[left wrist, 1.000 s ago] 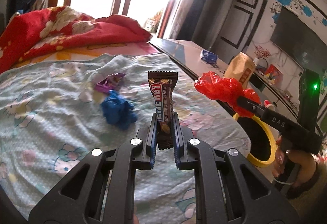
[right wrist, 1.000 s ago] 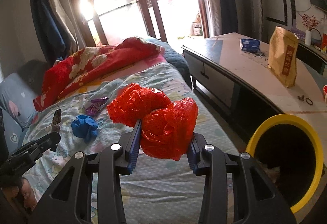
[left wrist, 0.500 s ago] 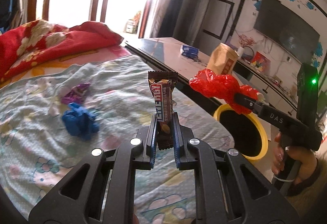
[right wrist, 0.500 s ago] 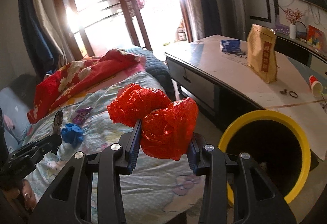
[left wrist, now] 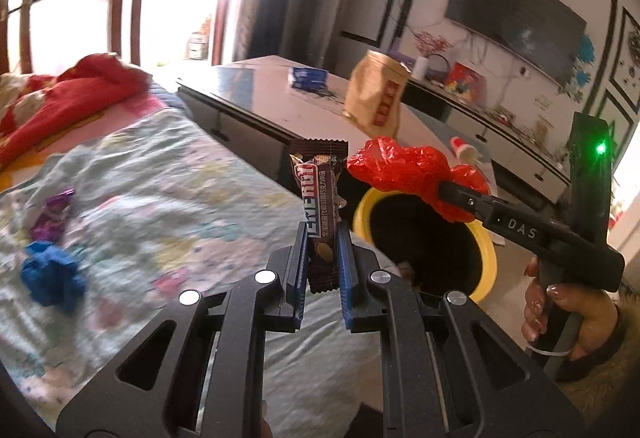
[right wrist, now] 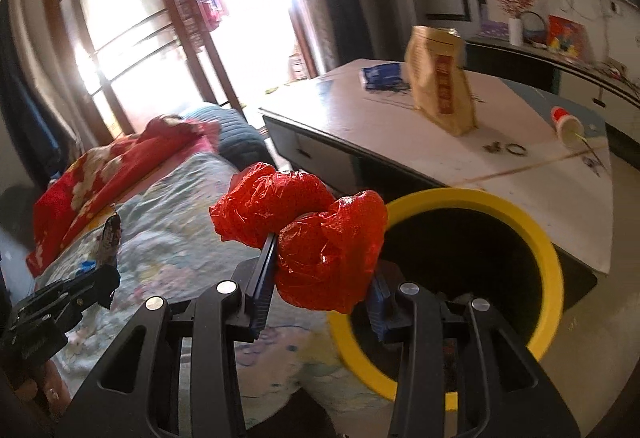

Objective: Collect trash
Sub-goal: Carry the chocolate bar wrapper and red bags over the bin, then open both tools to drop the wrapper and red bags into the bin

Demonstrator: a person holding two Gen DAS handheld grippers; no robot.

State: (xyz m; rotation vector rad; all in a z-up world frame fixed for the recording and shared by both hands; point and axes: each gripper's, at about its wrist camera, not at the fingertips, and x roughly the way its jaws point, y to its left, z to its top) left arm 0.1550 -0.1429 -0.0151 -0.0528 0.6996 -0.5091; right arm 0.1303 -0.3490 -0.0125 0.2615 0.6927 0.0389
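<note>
I work over a bed [left wrist: 168,198] with a pale cartoon-print sheet, a red floral quilt [right wrist: 108,170] bunched at its far end. Beside the bed stands a low cabinet whose tabletop [right wrist: 520,166] carries a tan paper bag [right wrist: 440,94] and a blue packet [right wrist: 382,76].

Between bed and cabinet sits the bin [right wrist: 540,238], black inside with a yellow rim. I judge it the drop point.

My right gripper [right wrist: 324,278] has its jaws clamped on a crumpled red plastic bag [right wrist: 312,230], which bulges out above and to both sides of them. It hangs at the near rim of the bin, partly over the mouth. The film is light, soft and springy; I expect it to cling or drift on release, so it should be well over the opening before the jaws part.

My left gripper [left wrist: 322,258] holds a brown snack-bar wrapper [left wrist: 320,210] upright, jaws pinching its lower part, the bin showing just behind it. It looks thin, crinkly and slippery, so a grip low across the flat is sound.

Left on the sheet, near each other, are a crumpled blue wad [left wrist: 52,278] and a small purple foil wrapper [left wrist: 54,214]. Both look weightless; I would pinch each across its bulk and press lightly into the bedding.
</note>
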